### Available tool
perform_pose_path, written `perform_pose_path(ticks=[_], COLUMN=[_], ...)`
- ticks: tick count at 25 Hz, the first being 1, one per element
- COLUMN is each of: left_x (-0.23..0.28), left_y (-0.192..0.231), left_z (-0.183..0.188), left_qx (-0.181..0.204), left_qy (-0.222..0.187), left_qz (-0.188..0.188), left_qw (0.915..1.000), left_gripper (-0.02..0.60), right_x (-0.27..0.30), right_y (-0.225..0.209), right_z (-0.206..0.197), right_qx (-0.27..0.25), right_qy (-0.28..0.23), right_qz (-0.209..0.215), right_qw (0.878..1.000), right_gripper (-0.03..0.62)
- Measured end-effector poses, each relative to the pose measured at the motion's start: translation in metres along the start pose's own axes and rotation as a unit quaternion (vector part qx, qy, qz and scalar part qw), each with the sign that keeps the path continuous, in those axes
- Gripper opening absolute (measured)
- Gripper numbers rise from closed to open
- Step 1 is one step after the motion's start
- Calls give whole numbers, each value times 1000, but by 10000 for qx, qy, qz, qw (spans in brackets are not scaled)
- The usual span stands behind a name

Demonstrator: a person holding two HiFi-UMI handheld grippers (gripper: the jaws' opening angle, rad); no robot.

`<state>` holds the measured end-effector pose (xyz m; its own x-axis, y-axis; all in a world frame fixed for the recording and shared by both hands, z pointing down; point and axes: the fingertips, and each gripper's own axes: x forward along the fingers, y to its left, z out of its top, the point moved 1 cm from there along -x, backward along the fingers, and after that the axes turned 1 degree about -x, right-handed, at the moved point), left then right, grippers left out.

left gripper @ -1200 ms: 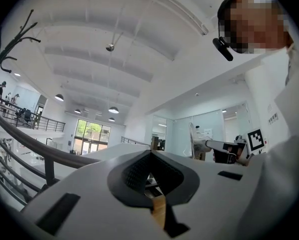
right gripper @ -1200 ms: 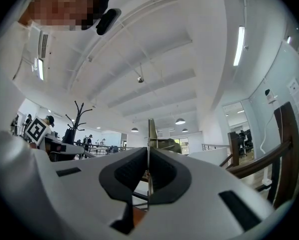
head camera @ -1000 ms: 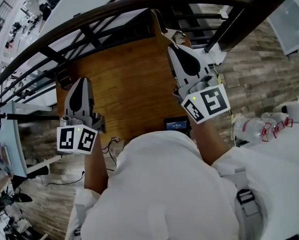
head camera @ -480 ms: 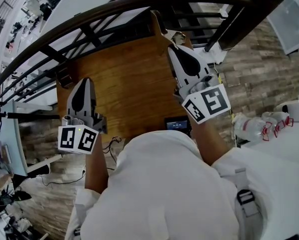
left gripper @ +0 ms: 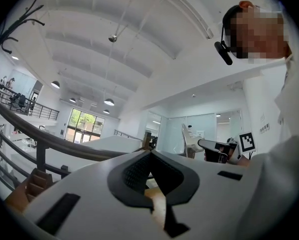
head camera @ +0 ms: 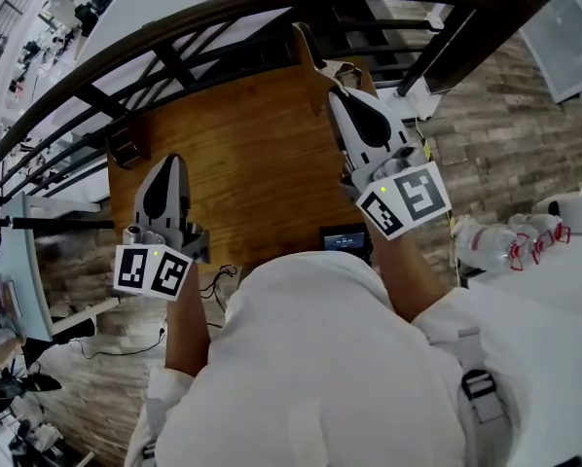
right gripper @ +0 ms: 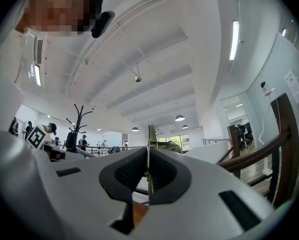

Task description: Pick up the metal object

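Observation:
A thin, flat metal object (head camera: 309, 49) sticks out of my right gripper (head camera: 336, 88), which is shut on it above the far right part of the wooden table (head camera: 242, 154). In the right gripper view the metal object (right gripper: 149, 134) stands edge-on as a narrow strip, and the jaws of the right gripper (right gripper: 148, 151) press on it from both sides. My left gripper (head camera: 171, 161) hovers over the table's left side, shut with nothing in it. In its own view the left gripper (left gripper: 150, 153) shows its tips touching.
A dark curved railing (head camera: 174, 27) runs along the table's far side. A small dark device with a screen (head camera: 345, 241) lies at the near edge. A dark block (head camera: 126, 149) sits at the left corner. Plastic bottles (head camera: 495, 246) lie to the right.
The left gripper has drifted slightly to the right. The right gripper still holds the metal object in nearly the same place.

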<state>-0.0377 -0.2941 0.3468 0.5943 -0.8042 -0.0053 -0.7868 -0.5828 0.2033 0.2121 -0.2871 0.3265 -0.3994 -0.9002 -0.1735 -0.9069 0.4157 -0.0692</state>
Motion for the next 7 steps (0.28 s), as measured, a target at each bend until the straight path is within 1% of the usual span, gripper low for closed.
perform_pose_path(ticks=[3, 7], left_x=[-2, -3], left_y=[6, 18], left_z=[-5, -15], left_qx=[-111, -337], left_qy=[35, 121], left_qz=[4, -12], left_qw=[9999, 9994], left_gripper=[12, 12], right_x=[2, 9], right_y=[0, 0], right_z=[-6, -17], right_qx=[169, 707], right_qy=[34, 60], right_qz=[28, 91], right_qw=[9998, 9974], right_gripper=[25, 25])
